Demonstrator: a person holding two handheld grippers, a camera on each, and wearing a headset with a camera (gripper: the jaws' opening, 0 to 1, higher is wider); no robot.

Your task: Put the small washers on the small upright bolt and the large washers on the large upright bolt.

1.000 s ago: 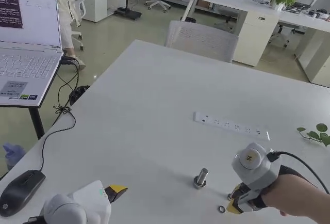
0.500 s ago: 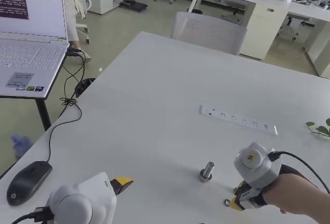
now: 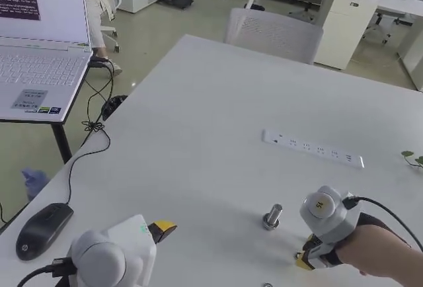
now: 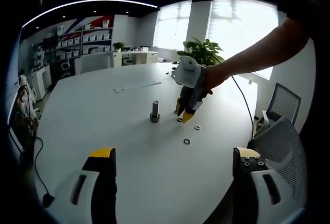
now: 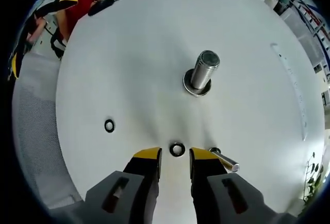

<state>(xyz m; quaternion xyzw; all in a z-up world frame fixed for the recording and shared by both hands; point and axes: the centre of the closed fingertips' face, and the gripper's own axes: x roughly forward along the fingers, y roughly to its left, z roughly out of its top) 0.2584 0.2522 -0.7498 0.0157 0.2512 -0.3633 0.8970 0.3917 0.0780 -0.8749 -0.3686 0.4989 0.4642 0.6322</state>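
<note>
The large upright bolt (image 5: 202, 72) stands on the white table, also seen in the head view (image 3: 271, 216) and the left gripper view (image 4: 154, 111). My right gripper (image 5: 175, 157) is low over the table, open by a narrow gap, with a small washer (image 5: 177, 149) lying just ahead between its yellow tips. The small bolt (image 5: 223, 159) stands right beside its right finger. Another washer (image 5: 109, 126) lies further left. My left gripper (image 4: 174, 154) is wide open and holds nothing, well back from the bolt. The right gripper (image 4: 188, 111) has loose washers (image 4: 186, 141) near it.
A white power strip (image 3: 312, 149) lies across the table beyond the bolt. A black mouse (image 3: 43, 229) with its cable sits at the table's left edge. A laptop (image 3: 39, 69) stands on a side stand to the left. A chair (image 3: 274, 34) is at the far edge.
The head camera has shifted, so the whole scene has slid. The right gripper stays beside the large bolt, its tips now over the washer seen next to them earlier. The left gripper shows more.
</note>
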